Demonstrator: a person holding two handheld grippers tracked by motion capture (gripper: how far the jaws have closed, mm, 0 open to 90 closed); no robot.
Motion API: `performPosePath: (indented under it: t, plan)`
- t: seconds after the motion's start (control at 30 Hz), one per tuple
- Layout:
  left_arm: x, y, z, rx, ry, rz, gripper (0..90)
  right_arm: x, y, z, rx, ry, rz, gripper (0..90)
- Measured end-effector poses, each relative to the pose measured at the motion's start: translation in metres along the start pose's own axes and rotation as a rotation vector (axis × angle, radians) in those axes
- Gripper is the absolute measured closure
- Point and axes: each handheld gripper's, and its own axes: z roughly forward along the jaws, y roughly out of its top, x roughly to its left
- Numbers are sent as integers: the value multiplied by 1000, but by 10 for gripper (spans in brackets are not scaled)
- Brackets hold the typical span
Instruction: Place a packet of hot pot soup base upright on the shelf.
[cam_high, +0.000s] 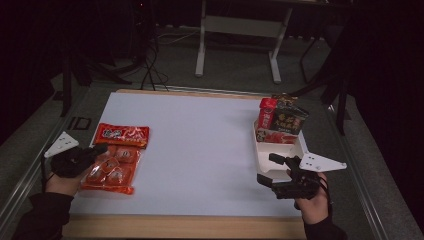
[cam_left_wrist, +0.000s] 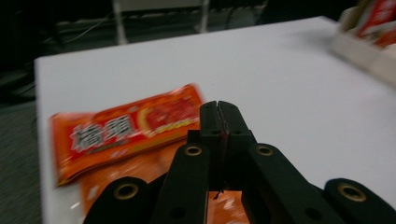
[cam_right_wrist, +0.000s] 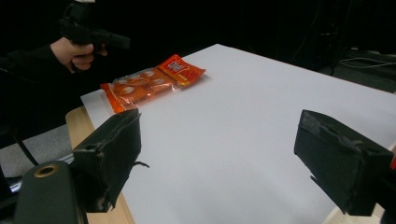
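The left gripper (cam_high: 100, 148) hovers over the near-left part of the table with its jaws pressed together on nothing, tips pointing across the orange snack bag (cam_high: 114, 159). The right gripper (cam_high: 272, 170) waits at the near right with its jaws spread wide and empty, just in front of the white tray (cam_high: 262, 159).

The white table (cam_high: 200, 150) is the largest thing here, bare through its middle. The snack bag lies flat near the left edge, its red header strip away from the person and the clear window of wrapped pieces toward them. The tray stands well apart from it, at the far right, already holding several packets (cam_high: 280, 120) upright at its far end.

The step in hand looks like picking up the bag. To do it well, the left gripper would need to spread first, then come down on an edge or the header strip, where the film is flat and thin, rather than on the lumpy middle. A firm pinch should stop the slick film sliding out.
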Motion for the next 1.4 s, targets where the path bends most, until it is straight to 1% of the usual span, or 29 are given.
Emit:
performPosePath:
  t: [0.03,0.1,0.13,0.2,0.27,0.3,0.33,0.4,0.43,0.47,0.53,0.6,0.67,0.8,0.83,0.87,0.9,0.93,0.97,1.0,1.03,1.07,1.1,1.13,1.17,1.23,1.27,1.33,1.4]
  plan:
    - [4,-2,1,10,12,-9,897,0,0,0,-3,0,1,147]
    - [10,-7,3,29,48,-12,897,0,0,0,0,-7,-9,147]
    - [13,-10,4,40,55,-28,898,1,0,0,1,-7,-10,147]
    - [19,-15,7,67,82,-34,898,1,-1,1,1,-5,-12,147]
    - [25,-19,11,87,100,-48,900,1,-1,1,4,-8,-17,147]
    - [28,-22,13,96,106,-48,900,1,-1,2,4,-4,-16,147]
    - [30,-23,14,98,111,-45,900,1,-1,2,7,-1,-17,147]
    - [36,-27,17,100,135,-56,900,2,-1,2,7,2,-25,147]
    - [36,-27,17,100,135,-56,900,2,-1,2,7,2,-25,147]
    - [40,-30,19,100,159,-57,900,2,-1,3,5,7,-23,147]
    - [45,-34,23,101,160,-74,900,2,-1,3,7,7,-23,147]
    - [48,-37,26,109,196,-63,900,1,-2,4,5,11,-21,147]
    - [53,-41,31,116,202,-82,900,1,-2,4,11,6,-23,147]
    - [58,-46,38,169,243,-70,900,1,-2,4,6,9,-23,147]
    - [59,-47,40,184,251,-75,900,1,-1,3,4,13,-20,147]
    - [60,-48,41,179,249,-87,900,1,-2,4,5,12,-21,147]
    - [60,-49,42,181,250,-102,900,1,-2,4,6,10,-23,148]
    - [61,-50,44,186,246,-109,900,1,-2,4,6,12,-21,147]
    - [61,-50,46,207,254,-104,900,1,-2,4,6,15,-18,147]
    - [61,-51,48,217,262,-104,900,1,-2,4,7,14,-19,147]
    - [61,-52,50,224,255,-109,900,1,-1,4,7,13,-21,148]
    - [61,-52,52,236,259,-104,900,1,-1,4,6,15,-20,148]
    - [61,-52,53,231,260,-110,900,1,-1,4,7,16,-20,148]
    - [60,-51,54,229,250,-116,900,1,-2,4,9,13,-21,148]
    - [58,-51,55,234,256,-102,900,1,-2,4,9,14,-21,148]
    - [57,-51,55,238,257,-96,900,1,-2,4,8,16,-18,148]
    - [53,-50,56,233,236,-102,900,1,-2,4,7,17,-17,148]
    - [47,-47,59,246,216,-87,900,0,-1,5,9,20,-12,148]
    - [38,-44,63,261,205,-59,900,1,-1,6,13,18,-16,148]
